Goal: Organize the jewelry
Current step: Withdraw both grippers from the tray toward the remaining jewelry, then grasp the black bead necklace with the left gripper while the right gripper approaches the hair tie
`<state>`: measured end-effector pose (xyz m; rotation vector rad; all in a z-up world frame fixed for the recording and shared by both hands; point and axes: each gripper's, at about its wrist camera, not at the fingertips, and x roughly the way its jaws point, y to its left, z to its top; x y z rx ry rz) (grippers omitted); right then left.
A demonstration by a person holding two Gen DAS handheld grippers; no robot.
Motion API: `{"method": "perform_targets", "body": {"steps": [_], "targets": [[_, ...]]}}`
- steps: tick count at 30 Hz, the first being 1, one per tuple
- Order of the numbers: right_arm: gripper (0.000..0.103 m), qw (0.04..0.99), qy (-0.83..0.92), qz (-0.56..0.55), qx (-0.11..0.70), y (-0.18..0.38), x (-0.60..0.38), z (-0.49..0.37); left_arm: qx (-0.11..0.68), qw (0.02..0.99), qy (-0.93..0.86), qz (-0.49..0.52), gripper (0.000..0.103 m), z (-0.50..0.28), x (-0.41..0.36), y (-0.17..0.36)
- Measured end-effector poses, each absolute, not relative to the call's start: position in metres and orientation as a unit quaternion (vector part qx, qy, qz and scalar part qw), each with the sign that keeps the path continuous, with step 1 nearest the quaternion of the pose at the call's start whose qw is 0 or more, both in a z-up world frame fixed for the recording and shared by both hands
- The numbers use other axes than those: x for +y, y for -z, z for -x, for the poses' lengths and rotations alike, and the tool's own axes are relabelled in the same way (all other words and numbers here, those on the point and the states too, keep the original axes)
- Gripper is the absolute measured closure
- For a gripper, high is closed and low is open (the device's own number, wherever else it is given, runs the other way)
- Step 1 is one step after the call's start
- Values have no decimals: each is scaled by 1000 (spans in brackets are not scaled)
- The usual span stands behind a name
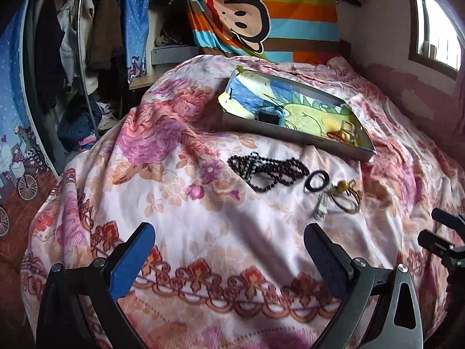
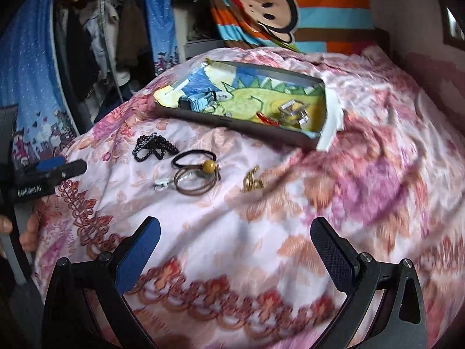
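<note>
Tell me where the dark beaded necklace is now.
The dark beaded necklace lies on the floral bedspread, just in front of the open box. In both wrist views the black hair tie is to its right.

In the right wrist view, motion blur smears the bedspread (image 2: 377, 180) on its right side, and the gold piece (image 2: 253, 181) is too smeared to identify. The small items in the box's (image 2: 330, 129) far corner stay unclear. In the left wrist view, the right claw (image 1: 444, 240) is cut off by the frame edge.
</note>
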<state>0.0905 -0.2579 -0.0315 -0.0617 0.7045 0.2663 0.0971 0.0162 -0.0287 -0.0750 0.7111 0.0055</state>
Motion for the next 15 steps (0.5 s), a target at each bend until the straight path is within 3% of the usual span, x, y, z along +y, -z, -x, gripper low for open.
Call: {"method": "perform_targets", "body": {"steps": [13, 15], "targets": [[3, 928, -177, 57, 322, 37, -237, -141, 350, 936, 45, -20, 0, -160, 10, 31], [6, 927, -183, 55, 324, 39, -234, -148, 343, 937, 53, -29, 5, -166, 6, 31]]}}
